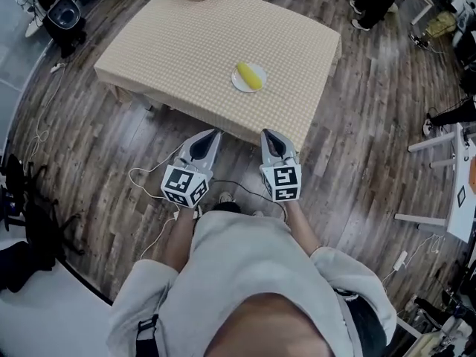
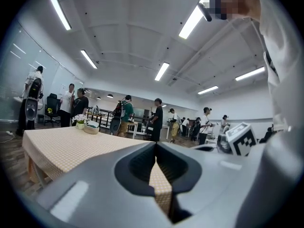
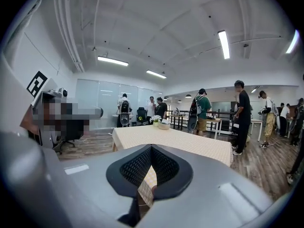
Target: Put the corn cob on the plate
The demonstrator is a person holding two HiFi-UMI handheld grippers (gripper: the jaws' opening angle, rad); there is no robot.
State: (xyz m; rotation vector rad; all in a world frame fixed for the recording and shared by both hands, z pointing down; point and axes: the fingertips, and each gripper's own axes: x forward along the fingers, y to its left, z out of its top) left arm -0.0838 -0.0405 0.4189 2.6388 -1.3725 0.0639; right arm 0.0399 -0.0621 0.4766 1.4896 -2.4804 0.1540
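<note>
Only head view shows corn cob (image 1: 250,75) on plate (image 1: 236,82).

The tablecloth (image 1: 186,36) is matt checked fabric, the floor (image 1: 357,140) streaky wood planking, the plate (image 1: 236,82) smooth.

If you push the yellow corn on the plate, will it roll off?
It probably would roll. The corn cob looks long and rounded, so a sideways nudge could turn it. The plate looks flat and may not stop it. The cob lies straight, so it is likely stiff when lifted.
</note>
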